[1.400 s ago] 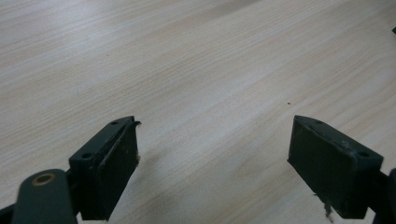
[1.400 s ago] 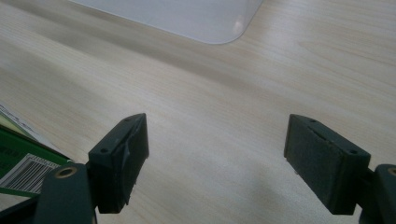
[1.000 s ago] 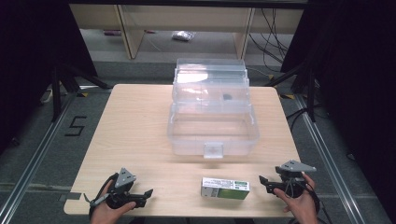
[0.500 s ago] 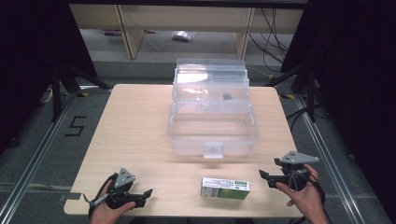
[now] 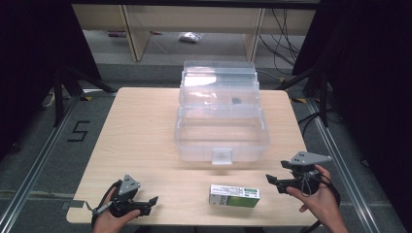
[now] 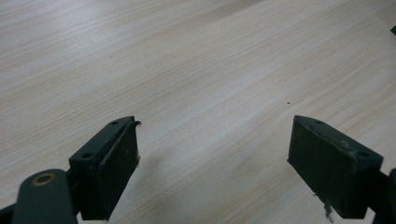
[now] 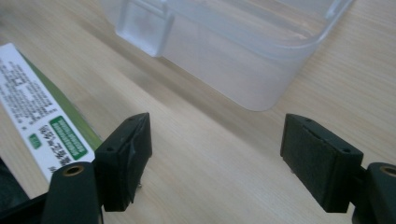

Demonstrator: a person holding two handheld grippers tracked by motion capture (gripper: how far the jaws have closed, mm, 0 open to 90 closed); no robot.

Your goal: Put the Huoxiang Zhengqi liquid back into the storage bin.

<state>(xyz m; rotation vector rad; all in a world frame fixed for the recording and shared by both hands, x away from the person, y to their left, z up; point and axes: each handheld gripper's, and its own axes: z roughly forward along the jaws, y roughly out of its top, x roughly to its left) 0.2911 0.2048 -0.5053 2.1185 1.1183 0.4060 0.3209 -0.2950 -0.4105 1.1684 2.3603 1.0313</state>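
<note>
Small green-and-white carton [image 5: 234,195] lay flat on the desk [image 5: 145,131], between the two tongs, nearer the right tongs [image 5: 273,179]. Right tongs gaped empty above the desk, jaws having just narrowed slightly with nothing between them; left tongs [image 5: 154,199] spread wide, empty. Carton looked light, thin-walled, crushable, with smooth printed faces likely slick. Best pinched gently across its narrow width. Clear bin [image 5: 221,127] sat beyond.

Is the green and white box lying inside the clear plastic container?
No, the green and white box lies on the bare table, in front of the clear plastic container.
</note>
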